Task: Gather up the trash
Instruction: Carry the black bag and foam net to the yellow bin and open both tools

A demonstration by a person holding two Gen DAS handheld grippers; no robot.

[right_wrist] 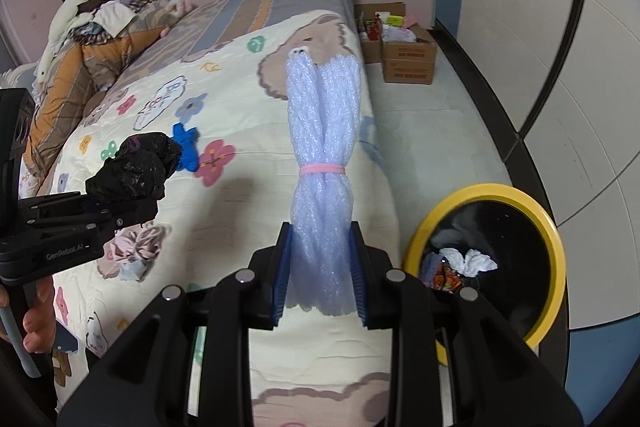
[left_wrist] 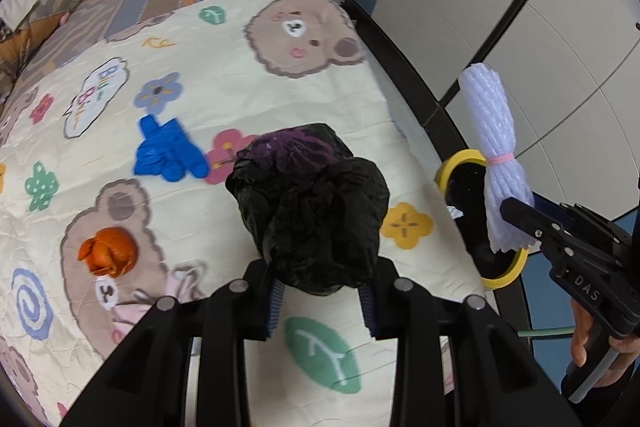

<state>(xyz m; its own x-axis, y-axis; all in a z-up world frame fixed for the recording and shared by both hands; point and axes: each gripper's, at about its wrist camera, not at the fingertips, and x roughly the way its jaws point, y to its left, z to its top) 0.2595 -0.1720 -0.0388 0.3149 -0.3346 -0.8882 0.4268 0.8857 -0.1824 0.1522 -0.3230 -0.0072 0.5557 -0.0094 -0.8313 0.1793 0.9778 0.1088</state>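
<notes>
At the far left, a heap of clothes and soft toys is lying against the pink wall, with a striped pillow sitting at the head of the bed. A cream quilt printed with bears and flowers is covering the bed. An orange crumpled wad is resting on the quilt toward its left side, and a blue glove is lying further up, near a pink printed flower.

The left gripper is hanging above the quilt, its fingers pinching a crumpled black plastic bag by its lower end; the bag is partly hiding the blue glove in the right wrist view. A hand is gripping that tool's handle.

To the right, the right gripper is squeezing a bundle of white foam netting, tied at its waist with a pink band, between its blue-padded fingers. The bundle is standing up over the bed's right edge.

Beside the bed on the floor, a black bin with a yellow rim is standing open, with white paper and a colourful wrapper inside. Cardboard boxes are sitting on the floor beyond, next to a pale panelled wall.
</notes>
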